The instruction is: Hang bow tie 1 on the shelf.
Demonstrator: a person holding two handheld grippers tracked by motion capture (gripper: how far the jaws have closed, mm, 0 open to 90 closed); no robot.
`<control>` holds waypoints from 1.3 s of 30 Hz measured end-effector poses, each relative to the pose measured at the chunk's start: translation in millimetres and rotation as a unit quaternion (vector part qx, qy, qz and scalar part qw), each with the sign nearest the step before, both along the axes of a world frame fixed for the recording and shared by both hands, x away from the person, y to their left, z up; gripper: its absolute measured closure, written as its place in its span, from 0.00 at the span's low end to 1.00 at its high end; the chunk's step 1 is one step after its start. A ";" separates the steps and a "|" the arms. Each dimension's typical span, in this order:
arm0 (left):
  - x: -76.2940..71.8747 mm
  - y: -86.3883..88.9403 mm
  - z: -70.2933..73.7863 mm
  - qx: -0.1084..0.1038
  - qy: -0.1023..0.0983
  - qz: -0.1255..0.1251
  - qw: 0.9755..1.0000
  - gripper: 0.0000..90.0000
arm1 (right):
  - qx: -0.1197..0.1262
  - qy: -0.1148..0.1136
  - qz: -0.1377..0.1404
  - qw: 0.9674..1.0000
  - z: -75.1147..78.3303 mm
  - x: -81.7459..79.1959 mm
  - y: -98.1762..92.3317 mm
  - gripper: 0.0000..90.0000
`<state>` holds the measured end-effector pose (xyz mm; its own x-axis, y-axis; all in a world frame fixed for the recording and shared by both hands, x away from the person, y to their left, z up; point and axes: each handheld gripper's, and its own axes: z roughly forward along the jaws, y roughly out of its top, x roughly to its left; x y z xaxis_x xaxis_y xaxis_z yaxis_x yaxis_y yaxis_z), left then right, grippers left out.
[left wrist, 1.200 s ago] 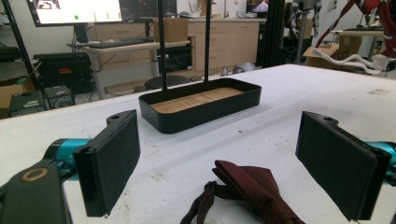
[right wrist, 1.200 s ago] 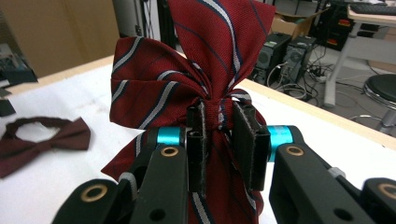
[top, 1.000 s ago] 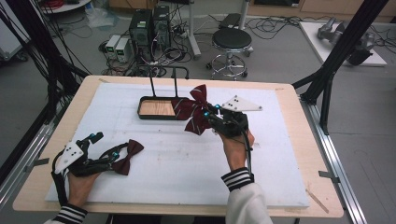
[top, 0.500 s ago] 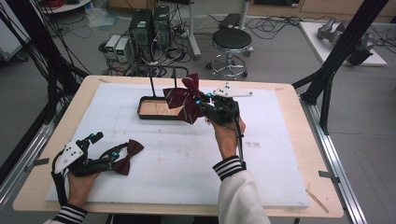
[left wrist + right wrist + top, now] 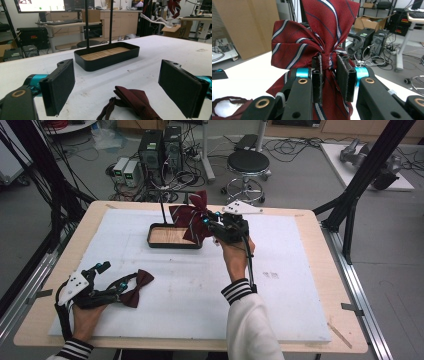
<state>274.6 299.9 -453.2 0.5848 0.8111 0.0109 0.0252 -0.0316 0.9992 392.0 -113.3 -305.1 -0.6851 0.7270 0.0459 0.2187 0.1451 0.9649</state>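
Gripping striped bow tie [image 5: 312, 47] (knot pinched), right gripper [image 5: 329, 75] raised

A grey floor [image 5: 390, 250] stretches behind the wooden table [image 5: 310, 227], strewn with cables around two computer towers [image 5: 160, 150] and a black round stool [image 5: 248, 162]; black frame struts [image 5: 370, 175] flank the scene, wooden cabinets [image 5: 120, 22] beyond.

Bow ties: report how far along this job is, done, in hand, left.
Done: nothing; the tray holds no tie. In hand: the right gripper clamps the striped bow tie by its knot above the tray. Left: the plain bow tie lies on the table between the open left gripper.
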 end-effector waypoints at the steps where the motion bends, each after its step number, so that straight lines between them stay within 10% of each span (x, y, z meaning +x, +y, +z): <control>1: 0.1 0.0 0.0 0.000 0.001 0.000 1.000 0.16 | 0.001 0.003 0.002 1.000 -0.1 1.8 1.0 0.84; 39: 1.0 0.4 0.1 -0.001 0.004 -0.001 1.000 0.16 | 0.047 -0.001 -0.006 0.999 10.1 54.1 28.0 0.84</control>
<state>275.7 300.3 -453.1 0.5857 0.8105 0.0047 0.0333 -0.0299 0.9990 446.1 -85.3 -295.0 -0.6767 0.7276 0.1123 0.2175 0.0518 0.9747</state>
